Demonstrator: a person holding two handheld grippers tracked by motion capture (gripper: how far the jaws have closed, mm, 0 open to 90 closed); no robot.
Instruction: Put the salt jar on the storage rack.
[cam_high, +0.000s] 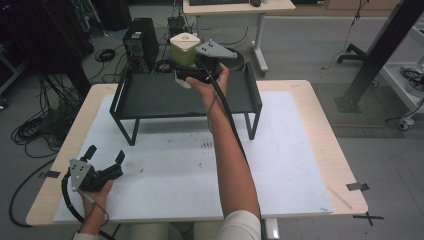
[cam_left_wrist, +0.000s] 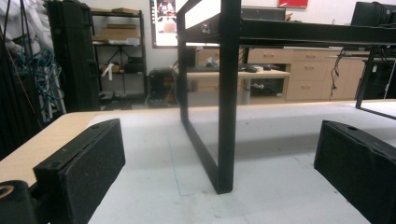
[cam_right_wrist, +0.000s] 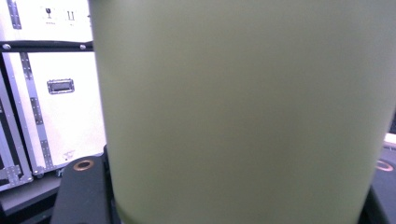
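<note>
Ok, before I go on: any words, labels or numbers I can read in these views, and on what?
No text can be read.
White case: small black handling pictograms near its top, no legible wording.
Plate on that case: too blurred to read.
Wall screen: a picture, any lettering too small.
Red sign: cut off, unreadable.
Olive-green canister in the right gripper: plain, no label on the sides seen.

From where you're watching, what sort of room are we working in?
Most likely a lab or workshop rather than a home. Loose cables and a computer tower sit on the floor, a flight case stands against the wall, and office drawers stand beyond the worktable.
</note>
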